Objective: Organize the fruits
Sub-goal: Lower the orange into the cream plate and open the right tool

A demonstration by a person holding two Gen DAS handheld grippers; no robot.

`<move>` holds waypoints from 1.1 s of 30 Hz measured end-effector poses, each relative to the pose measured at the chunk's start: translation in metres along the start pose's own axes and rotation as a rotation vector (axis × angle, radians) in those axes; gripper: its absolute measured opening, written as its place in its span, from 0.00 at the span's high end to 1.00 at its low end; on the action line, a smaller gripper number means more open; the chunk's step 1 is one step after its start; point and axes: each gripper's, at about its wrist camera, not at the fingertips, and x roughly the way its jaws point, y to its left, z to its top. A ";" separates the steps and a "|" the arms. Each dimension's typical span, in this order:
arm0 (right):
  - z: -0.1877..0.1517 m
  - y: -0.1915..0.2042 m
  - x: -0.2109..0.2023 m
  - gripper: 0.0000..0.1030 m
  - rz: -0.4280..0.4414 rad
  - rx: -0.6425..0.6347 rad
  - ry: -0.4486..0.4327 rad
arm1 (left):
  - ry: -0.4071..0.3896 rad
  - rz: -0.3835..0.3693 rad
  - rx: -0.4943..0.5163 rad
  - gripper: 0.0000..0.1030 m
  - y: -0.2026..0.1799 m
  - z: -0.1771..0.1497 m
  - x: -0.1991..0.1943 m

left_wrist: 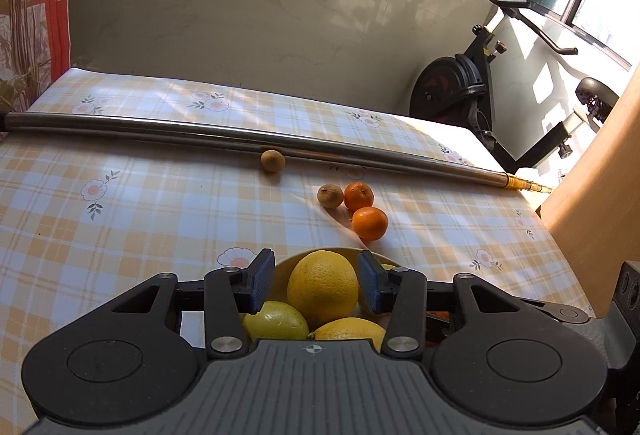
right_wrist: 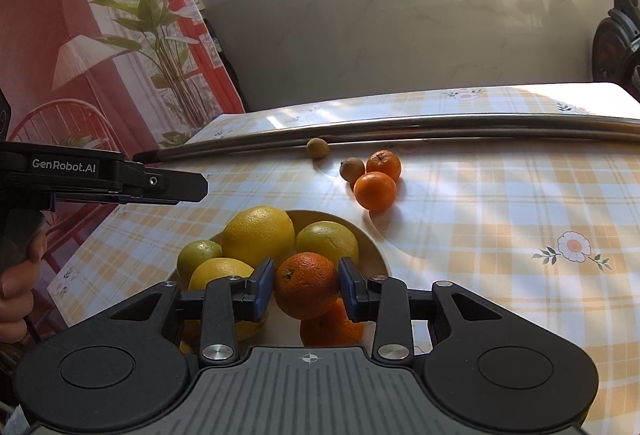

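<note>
The right tongs pinch an orange just above the bowl, apparently to set it in with the yellow fruit gathered there. The left tongs hang spread over the same bowl, holding nothing. Two small oranges and two brown fruits lie loose on the worktop at about one o'clock from the bowl, likely next.

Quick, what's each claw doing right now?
Left gripper: open, holding nothing, above the bowl.
Right gripper: shut on an orange.
</note>
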 end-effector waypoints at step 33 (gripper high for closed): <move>0.003 0.006 0.012 0.68 -0.009 -0.012 0.030 | -0.007 0.009 -0.075 0.53 0.012 -0.016 -0.014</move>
